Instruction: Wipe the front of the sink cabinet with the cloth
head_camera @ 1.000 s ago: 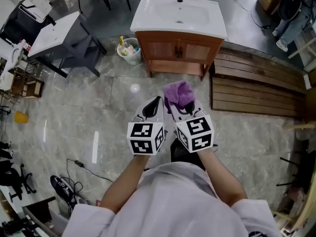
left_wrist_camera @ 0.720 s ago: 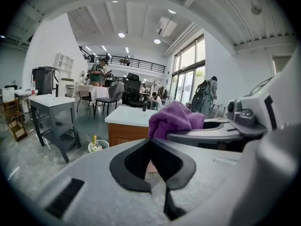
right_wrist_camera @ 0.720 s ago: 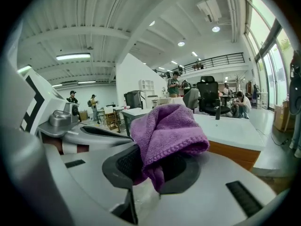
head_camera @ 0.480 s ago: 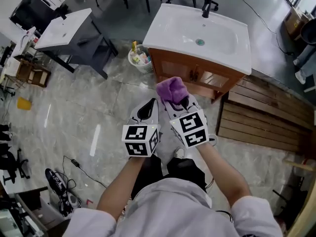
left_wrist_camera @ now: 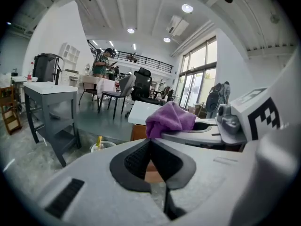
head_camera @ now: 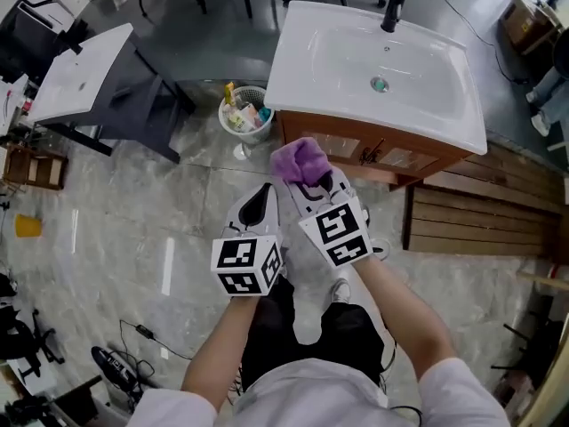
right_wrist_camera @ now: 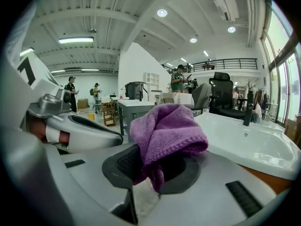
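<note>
A wooden sink cabinet point(head_camera: 373, 158) with a white basin top point(head_camera: 378, 65) stands just ahead of me in the head view. My right gripper point(head_camera: 307, 178) is shut on a bunched purple cloth point(head_camera: 299, 161), held a little short of the cabinet's front at its left end. The cloth point(right_wrist_camera: 164, 133) bulges out of the jaws in the right gripper view, with the basin point(right_wrist_camera: 244, 142) behind it. My left gripper point(head_camera: 260, 205) is shut with nothing in it, beside the right one. In the left gripper view the cloth point(left_wrist_camera: 169, 119) shows to the right of those shut jaws.
A small basket of bottles point(head_camera: 244, 118) sits on the floor left of the cabinet. A grey table with a white top point(head_camera: 84, 74) stands farther left. Wooden slats point(head_camera: 480, 221) lie on the floor to the right. Office chairs and people are in the background.
I have come closer to the cabinet: it has grown and slid down toward the grippers. The cloth has gone from well short of the cabinet to near its front left corner.
</note>
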Action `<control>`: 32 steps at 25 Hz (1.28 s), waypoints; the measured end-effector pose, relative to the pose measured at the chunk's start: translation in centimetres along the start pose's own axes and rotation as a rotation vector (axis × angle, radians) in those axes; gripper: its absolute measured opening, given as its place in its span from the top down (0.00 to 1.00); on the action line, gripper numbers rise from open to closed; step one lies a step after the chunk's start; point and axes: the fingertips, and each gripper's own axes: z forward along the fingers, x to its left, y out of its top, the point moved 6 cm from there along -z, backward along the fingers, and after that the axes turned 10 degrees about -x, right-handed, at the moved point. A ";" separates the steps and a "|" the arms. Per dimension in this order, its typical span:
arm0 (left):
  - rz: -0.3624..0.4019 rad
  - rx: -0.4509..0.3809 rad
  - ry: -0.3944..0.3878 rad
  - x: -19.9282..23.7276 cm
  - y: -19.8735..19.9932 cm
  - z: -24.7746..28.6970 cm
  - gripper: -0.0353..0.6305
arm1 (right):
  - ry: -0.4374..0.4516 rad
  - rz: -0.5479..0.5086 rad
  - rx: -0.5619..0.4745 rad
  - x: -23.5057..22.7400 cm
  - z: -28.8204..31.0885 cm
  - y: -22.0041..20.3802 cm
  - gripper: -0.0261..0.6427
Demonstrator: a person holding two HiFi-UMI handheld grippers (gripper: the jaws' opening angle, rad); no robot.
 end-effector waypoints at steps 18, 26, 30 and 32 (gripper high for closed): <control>-0.020 -0.129 -0.033 7.6 -15.4 11.8 0.94 | -0.037 -0.152 -0.141 -5.2 14.0 -17.0 0.85; 0.011 -0.220 -0.080 7.3 -18.6 14.0 0.94 | -0.040 -0.221 -0.231 -6.3 15.1 -19.7 0.85; 0.033 -0.250 -0.073 6.9 -19.9 14.3 0.94 | -0.061 -0.256 -0.291 -7.0 14.8 -19.8 0.85; 0.043 -0.262 -0.072 6.5 -20.5 14.4 0.94 | -0.064 -0.274 -0.306 -7.2 14.6 -19.7 0.85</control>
